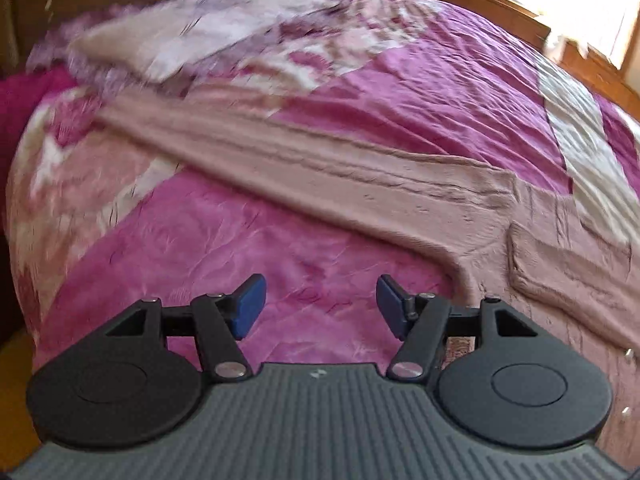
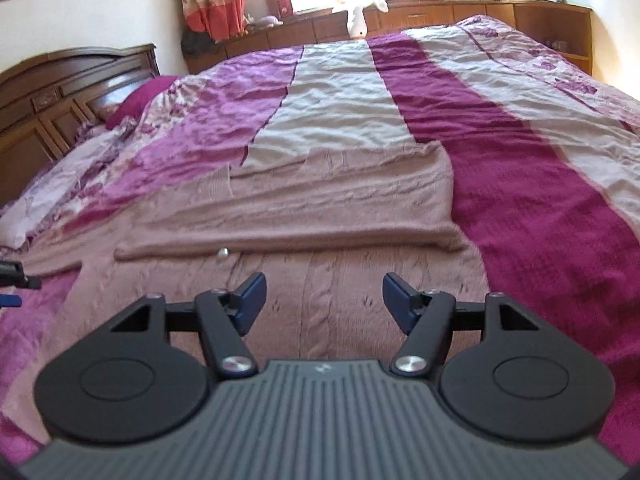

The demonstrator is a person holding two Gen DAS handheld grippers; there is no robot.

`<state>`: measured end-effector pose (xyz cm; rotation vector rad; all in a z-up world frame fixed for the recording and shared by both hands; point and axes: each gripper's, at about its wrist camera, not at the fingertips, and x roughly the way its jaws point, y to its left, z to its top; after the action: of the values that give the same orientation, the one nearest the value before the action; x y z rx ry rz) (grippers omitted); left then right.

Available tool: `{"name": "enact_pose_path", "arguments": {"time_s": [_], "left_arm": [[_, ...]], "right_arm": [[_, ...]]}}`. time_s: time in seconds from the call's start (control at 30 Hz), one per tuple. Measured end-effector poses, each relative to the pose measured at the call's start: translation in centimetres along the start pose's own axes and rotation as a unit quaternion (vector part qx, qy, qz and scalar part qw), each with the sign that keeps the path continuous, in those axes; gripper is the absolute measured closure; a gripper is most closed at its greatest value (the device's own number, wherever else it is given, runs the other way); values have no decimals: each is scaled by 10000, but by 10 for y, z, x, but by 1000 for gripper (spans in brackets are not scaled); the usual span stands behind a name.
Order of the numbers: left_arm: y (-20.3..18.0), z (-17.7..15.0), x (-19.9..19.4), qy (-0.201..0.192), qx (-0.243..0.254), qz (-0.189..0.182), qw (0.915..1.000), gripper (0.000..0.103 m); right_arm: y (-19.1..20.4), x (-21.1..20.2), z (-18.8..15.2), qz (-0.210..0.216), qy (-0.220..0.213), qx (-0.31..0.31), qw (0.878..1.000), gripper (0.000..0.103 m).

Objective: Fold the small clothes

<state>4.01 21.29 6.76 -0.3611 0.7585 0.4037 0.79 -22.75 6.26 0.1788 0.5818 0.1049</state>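
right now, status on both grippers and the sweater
Left gripper open, empty, over the bedspread. Right gripper open, empty, above the pink sweater. Sweater flat, one sleeve folded across, button showing. Nothing in the way.

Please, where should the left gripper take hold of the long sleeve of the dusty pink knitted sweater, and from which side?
Probably at the far cuff end of the dusty pink knitted sweater's sleeve: the sleeve lies flat, stretched out away from the body. The open left gripper could come from the near side, pinching across the sleeve's near edge, which looks raised above the purple bedspread.
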Motion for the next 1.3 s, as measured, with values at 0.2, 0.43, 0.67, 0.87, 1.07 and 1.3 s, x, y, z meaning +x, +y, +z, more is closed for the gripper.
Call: {"name": "enact_pose_path", "arguments": {"time_s": [0.2, 0.43, 0.67, 0.87, 1.07, 1.3], "left_arm": [[23, 3, 9, -17, -548, 82, 9985, 35], [40, 19, 42, 37, -1067, -36, 9943, 35], [34, 42, 75, 85, -1489, -316, 9883, 34], [36, 60, 96, 14, -1841, -585, 9812, 34], [46, 76, 116, -88, -2086, -707, 9754, 34], [70, 85, 127, -248, -2884, -947, 9525, 35]], "right_arm": [[0, 12, -18, -53, 308, -8, 9995, 37], [-6, 19, -33, -72, 395, 179, 9990, 37], [-2, 22, -36, -124, 397, 118, 9991, 32], [-1, 22, -38, -145, 374, 77, 9992, 32], [2, 22, -39, -189, 340, 29, 9992, 32], [2, 23, -39, -205, 353, 14, 9992, 32]]}}
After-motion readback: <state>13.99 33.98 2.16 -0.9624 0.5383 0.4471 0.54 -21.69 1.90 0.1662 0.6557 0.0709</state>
